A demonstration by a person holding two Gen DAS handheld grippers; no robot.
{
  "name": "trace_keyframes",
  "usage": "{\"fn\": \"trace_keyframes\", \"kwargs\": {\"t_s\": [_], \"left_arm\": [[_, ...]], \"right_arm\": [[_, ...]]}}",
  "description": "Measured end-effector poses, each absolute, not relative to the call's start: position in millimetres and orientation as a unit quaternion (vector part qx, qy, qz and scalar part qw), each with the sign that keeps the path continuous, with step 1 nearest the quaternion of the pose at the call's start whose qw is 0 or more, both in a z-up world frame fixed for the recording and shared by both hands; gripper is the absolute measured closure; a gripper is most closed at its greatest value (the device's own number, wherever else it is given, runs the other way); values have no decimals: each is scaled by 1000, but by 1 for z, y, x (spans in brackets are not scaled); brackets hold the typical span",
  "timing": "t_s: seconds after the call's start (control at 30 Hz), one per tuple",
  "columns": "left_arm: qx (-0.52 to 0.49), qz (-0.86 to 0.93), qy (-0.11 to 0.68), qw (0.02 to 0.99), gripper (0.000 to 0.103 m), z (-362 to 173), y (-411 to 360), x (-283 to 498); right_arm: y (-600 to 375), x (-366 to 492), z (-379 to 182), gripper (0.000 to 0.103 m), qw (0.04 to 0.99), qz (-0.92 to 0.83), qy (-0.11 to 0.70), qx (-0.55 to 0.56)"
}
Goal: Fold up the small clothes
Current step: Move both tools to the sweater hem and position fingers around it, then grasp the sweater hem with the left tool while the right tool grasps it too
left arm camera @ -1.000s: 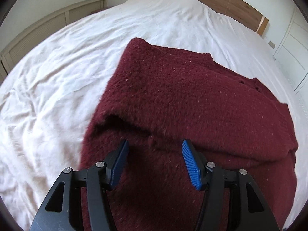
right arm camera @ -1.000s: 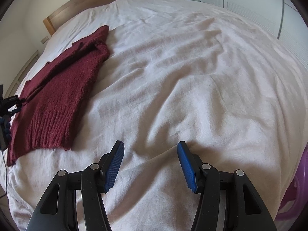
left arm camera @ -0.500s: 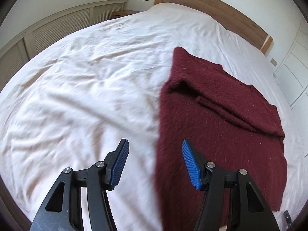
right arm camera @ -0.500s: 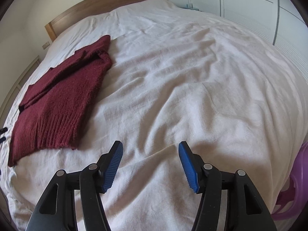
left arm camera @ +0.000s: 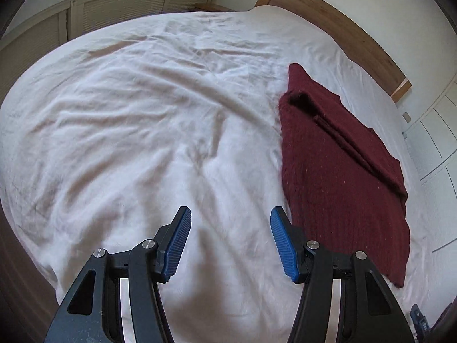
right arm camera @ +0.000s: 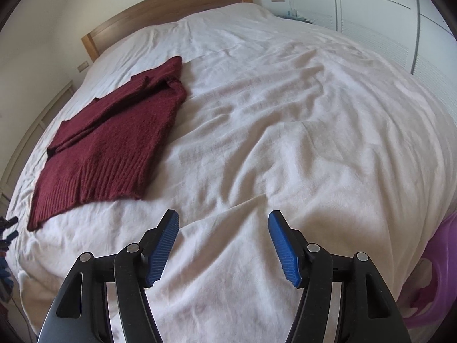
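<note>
Sweater (left arm camera: 340, 177) no longer sits between my left gripper (left arm camera: 230, 240) jaws; they hang parted over bare sheet (left arm camera: 142, 131), sweater folded just beside. My right gripper (right arm camera: 224, 243) is opening on nothing. That fold looks finished. Count: one sweater, two grippers, one purple basket (right arm camera: 440, 271).

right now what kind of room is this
Most likely a bedroom: a large bed with a white sheet, a wooden headboard against the wall, and white wardrobe doors beside it.
</note>
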State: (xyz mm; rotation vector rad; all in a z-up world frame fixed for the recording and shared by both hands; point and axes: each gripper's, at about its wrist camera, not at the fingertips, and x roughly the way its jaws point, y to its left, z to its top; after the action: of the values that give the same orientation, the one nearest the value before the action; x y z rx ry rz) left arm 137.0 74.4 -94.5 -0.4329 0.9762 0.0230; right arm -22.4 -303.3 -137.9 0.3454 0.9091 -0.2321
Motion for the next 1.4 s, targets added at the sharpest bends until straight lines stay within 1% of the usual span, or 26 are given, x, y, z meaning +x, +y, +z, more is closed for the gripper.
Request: {"fn": "trace_keyframes", "kwargs": {"t_s": [0.17,0.4,0.77,0.97,1.17,1.2,1.3,1.33,1.4], "left_arm": [[-206,-12,481,852,51,-105,61,128],[-227,-25,487,843,51,-110,59,136],[-263,-69,490,828,51,-114,47,157],[-240,-94,509,821,51,-119,19,173],[-254,-106,523,806,52,-132,11,179],[-258,-107,522,806,52,-133,12,179],[-276,-121,524,797,52,-135,15,182],[-282,-126,524,793,55,-135,17,183],[-295,-134,526,787,58,-137,18,185]], "right_arm": [[-298,-20,-129,36,881,-95,432,168],[-287,9,-125,35,880,-62,440,168],[-264,63,-149,35,868,-21,470,160],[-256,90,-154,35,867,-2,475,152],[-255,115,-176,35,846,26,501,181],[-256,118,-179,36,843,29,503,188],[-259,125,-184,43,836,44,503,214],[-259,126,-185,46,834,48,503,219],[-256,131,-186,48,832,59,504,225]]}}
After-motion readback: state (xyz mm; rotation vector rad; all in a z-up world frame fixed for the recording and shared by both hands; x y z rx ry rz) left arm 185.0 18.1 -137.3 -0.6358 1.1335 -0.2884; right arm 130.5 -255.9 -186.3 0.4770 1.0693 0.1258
